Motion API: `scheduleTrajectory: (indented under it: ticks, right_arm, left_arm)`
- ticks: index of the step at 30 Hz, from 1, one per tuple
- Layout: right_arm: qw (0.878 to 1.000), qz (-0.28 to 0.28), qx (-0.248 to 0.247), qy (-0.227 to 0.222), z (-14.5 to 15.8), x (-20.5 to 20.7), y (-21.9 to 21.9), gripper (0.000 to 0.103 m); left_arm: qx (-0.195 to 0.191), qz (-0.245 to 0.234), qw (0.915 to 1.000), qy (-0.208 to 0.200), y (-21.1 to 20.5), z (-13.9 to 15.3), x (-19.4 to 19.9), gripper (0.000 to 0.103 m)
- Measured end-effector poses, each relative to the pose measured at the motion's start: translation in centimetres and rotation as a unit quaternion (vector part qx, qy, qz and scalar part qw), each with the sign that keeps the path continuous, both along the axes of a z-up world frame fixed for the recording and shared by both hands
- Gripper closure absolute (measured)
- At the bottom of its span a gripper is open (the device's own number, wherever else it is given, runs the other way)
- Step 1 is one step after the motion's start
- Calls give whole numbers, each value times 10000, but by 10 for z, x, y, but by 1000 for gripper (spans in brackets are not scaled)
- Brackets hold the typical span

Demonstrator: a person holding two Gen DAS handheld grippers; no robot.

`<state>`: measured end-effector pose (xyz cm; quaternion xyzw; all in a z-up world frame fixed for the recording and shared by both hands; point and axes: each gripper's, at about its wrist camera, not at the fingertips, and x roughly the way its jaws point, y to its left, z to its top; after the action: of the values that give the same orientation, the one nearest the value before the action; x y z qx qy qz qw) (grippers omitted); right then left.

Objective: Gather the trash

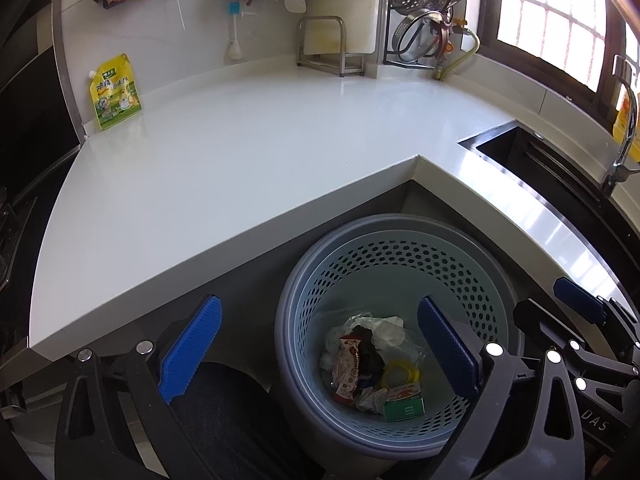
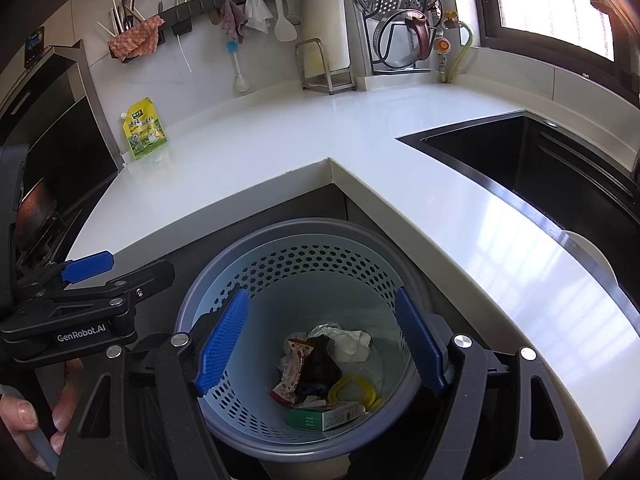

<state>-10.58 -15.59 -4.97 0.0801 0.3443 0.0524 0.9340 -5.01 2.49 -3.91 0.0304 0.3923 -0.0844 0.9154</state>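
A round blue perforated bin [image 1: 400,256] stands on the floor in the inner corner of the white counter [image 1: 240,148]. It holds trash [image 1: 372,364]: crumpled paper, a red wrapper, a yellow ring and a green box. My left gripper [image 1: 320,356] is open and empty above the bin's left rim. My right gripper [image 2: 320,344] is open and empty over the bin [image 2: 300,256], with the trash [image 2: 328,372] below it. The right gripper's blue pad shows in the left wrist view [image 1: 580,300]. A yellow-green spout pouch [image 1: 115,92] stands at the counter's far left, also in the right wrist view [image 2: 146,130].
A black sink [image 2: 540,160] is set in the counter at the right, with a tap [image 1: 624,120]. A metal rack [image 1: 328,46], a steamer rack [image 2: 404,12] and hanging cloths and utensils [image 2: 240,16] line the back wall. A stove [image 2: 36,216] is at left.
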Motion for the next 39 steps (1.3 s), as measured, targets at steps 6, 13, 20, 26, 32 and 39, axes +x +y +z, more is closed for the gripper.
scheduleTrajectory:
  ticks: [6, 13, 20, 26, 32, 39]
  right_arm:
    - [10000, -2, 3, -4, 0, 0, 0, 30]
    - [10000, 3, -42, -31, 1, -1, 0, 30]
    - [10000, 1, -42, -49, 2, -1, 0, 30]
    - [10000, 4, -41, -62, 4, -1, 1, 30]
    - [10000, -1, -34, -73, 4, -2, 1, 30]
    - [9999, 14, -76, -80, 5, -3, 4, 30]
  left_arm:
    - [21, 29, 10000, 55, 1, -2, 0, 6]
    - [74, 58, 10000, 9, 0, -1, 0, 6]
    - [104, 97, 9999, -18, 0, -1, -1, 6]
    - [136, 124, 9998, -21, 0, -1, -1, 6]
    - [143, 146, 9998, -4, 1, -3, 0, 6]
    - [99, 173, 9998, 3, 3, -3, 0, 6]
